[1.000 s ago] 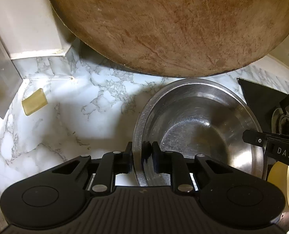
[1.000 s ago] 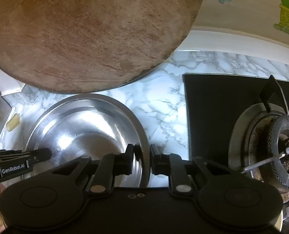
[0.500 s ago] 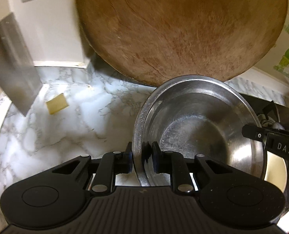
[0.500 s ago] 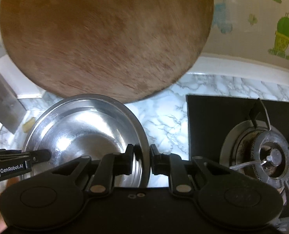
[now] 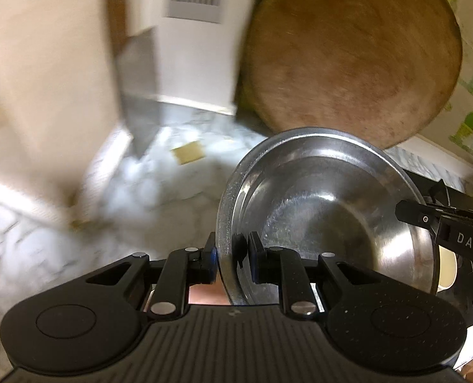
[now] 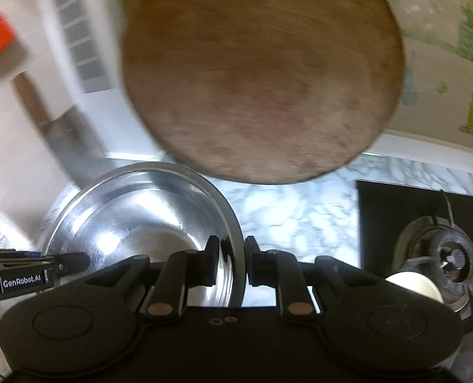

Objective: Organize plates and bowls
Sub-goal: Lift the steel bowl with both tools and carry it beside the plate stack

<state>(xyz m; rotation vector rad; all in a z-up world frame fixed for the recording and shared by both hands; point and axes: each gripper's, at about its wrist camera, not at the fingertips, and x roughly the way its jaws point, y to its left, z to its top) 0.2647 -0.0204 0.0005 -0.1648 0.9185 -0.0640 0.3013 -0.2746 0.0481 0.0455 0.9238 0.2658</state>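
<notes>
Steel bowl (image 5: 325,217) is held two-handed, one gripper per rim side. Left gripper (image 5: 231,260) is pinched on the rim at lower centre of the left wrist view: one finger outside the wall, the other inside, with the rim metal filling the gap. Right gripper (image 6: 230,263) is clamped the same way on the opposite rim, lower centre of the right wrist view; its tip is also seen at the right edge of the left view. The bowl is round, so no long axis applies; the line between the two grips runs across its diameter, and each rim grip sits directly at its own tool, so neither hand is nearer. The bowl is judged to be clear of the marble counter (image 5: 147,191), mouth up and tilted slightly; contact underneath cannot be confirmed. The bowl interior is seen empty, with only reflections. A round wooden board (image 6: 262,73) leans on the wall behind, filling the upper centre of both views; the bowl's far rim overlaps its lower edge in the picture, but the gap cannot be judged. A gas burner (image 6: 450,258) on a black hob is at lower right of the right view, with a cream-coloured dish (image 6: 415,287) just in front of it; its contents cannot be told. A small yellow block (image 5: 188,152) lies on the counter at centre left. The next move is judged to depend on both grips being moved together so that the bowl is not twisted out.
</notes>
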